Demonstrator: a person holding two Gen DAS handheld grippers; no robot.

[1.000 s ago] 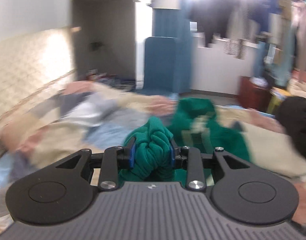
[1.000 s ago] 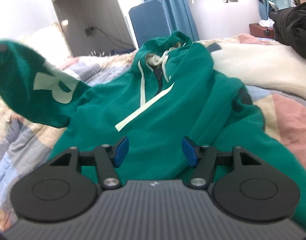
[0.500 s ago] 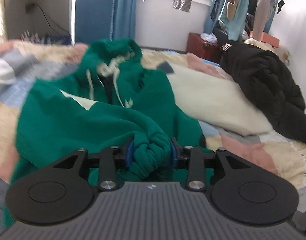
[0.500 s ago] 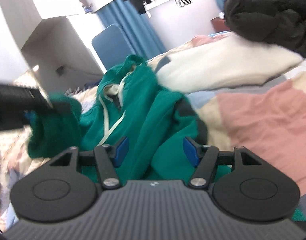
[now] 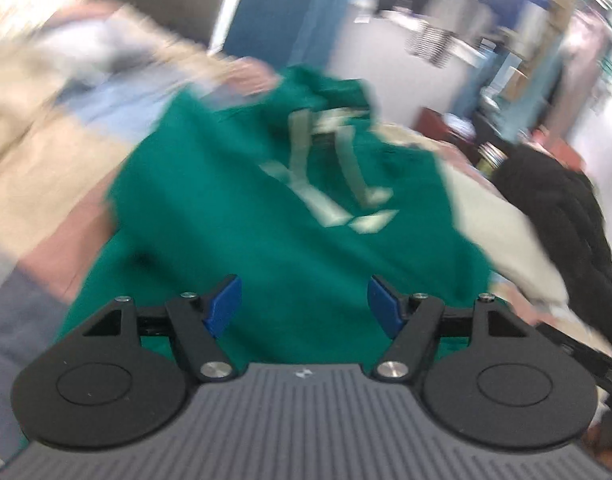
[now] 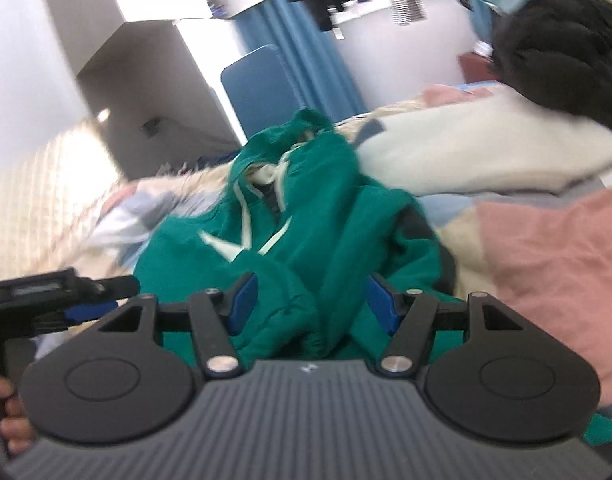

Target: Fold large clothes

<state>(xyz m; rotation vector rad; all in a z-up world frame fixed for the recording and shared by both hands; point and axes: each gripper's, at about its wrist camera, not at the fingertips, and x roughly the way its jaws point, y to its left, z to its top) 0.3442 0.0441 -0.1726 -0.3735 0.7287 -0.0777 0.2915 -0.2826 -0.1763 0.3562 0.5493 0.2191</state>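
A green hoodie (image 5: 290, 216) with pale drawstrings and a pale chest mark lies crumpled on the bed, hood at the far end. My left gripper (image 5: 304, 305) hovers low over its body; the jaws are opening and no cloth is pinched between the blue pads. The view is blurred by motion. In the right wrist view the hoodie (image 6: 306, 220) has a sleeve folded across its front. My right gripper (image 6: 311, 305) stands open just above that bunched sleeve, and its pads do not press on it. The left gripper (image 6: 46, 300) shows at that view's left edge.
A patchwork quilt (image 6: 546, 264) covers the bed. A cream blanket (image 6: 486, 152) and a black jacket (image 6: 566, 60) lie to the hoodie's right. A blue chair (image 6: 258, 88) and hanging clothes stand behind. A person's hand (image 6: 6, 412) is at the lower left.
The left gripper let go of the green sleeve cuff it held, its jaws spread, and it dropped down close over the hoodie. The right gripper shifted slightly and stayed open.
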